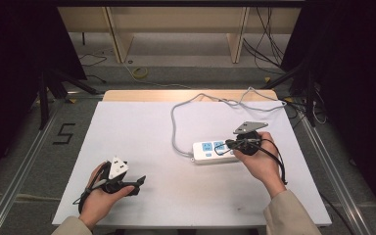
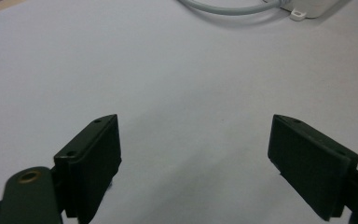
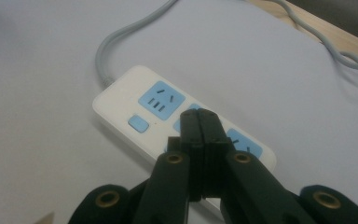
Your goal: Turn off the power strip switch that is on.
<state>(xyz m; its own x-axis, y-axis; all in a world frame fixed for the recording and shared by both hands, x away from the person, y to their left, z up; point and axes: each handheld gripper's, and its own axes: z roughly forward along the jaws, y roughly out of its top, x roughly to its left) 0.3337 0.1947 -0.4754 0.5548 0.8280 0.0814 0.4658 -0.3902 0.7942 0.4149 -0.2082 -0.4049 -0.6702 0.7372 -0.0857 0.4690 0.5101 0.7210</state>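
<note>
The white power strip (image 1: 214,152) lies right of centre on the white table (image 1: 142,147), its grey cord (image 1: 176,125) looping toward the far edge and its sockets empty, so nothing looks plugged in yet. The right gripper (image 3: 199,122) hovers over its middle socket, jaws pressed together on nothing. The left gripper (image 2: 193,161) waits well apart, jaws wide.

place: lab/rec. studio | black curtains (image 1: 14,44), tripod legs (image 1: 46,93), floor cables (image 1: 269,44)

Power strip (image 1: 210,151) on table (image 1: 142,147), right side
</note>
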